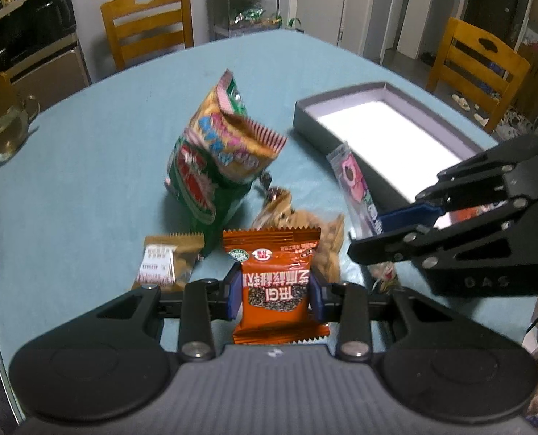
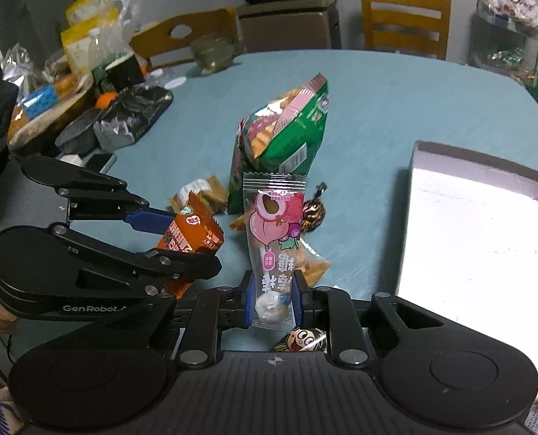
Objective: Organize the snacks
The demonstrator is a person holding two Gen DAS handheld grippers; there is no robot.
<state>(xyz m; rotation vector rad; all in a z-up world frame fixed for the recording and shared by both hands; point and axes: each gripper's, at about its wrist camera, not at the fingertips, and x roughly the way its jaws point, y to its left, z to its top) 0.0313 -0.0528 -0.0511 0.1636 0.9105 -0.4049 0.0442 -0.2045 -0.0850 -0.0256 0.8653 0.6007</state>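
Observation:
My left gripper [image 1: 274, 295] is shut on an orange snack packet [image 1: 276, 282], held upright above the blue table; the same orange packet [image 2: 191, 235] shows in the right wrist view between the left gripper's [image 2: 183, 237] blue pads. My right gripper [image 2: 272, 302] is shut on a clear candy packet with a pink peach print [image 2: 274, 232]; that candy packet [image 1: 356, 188] also shows in the left wrist view, in the right gripper [image 1: 396, 228]. A tall green chip bag [image 1: 214, 159] stands mid-table. A grey box with a white floor [image 1: 388, 134] lies open on the right.
A small brown biscuit packet [image 1: 167, 261] and a bag of golden snacks [image 1: 323, 235] lie near the chip bag, with a foil-wrapped sweet [image 2: 312, 214]. A cartoon-face packet [image 2: 301, 340] lies under my right gripper. Clutter [image 2: 87, 101] crowds the table's left; a glass mug [image 1: 4, 123] and wooden chairs [image 1: 149, 21] border it.

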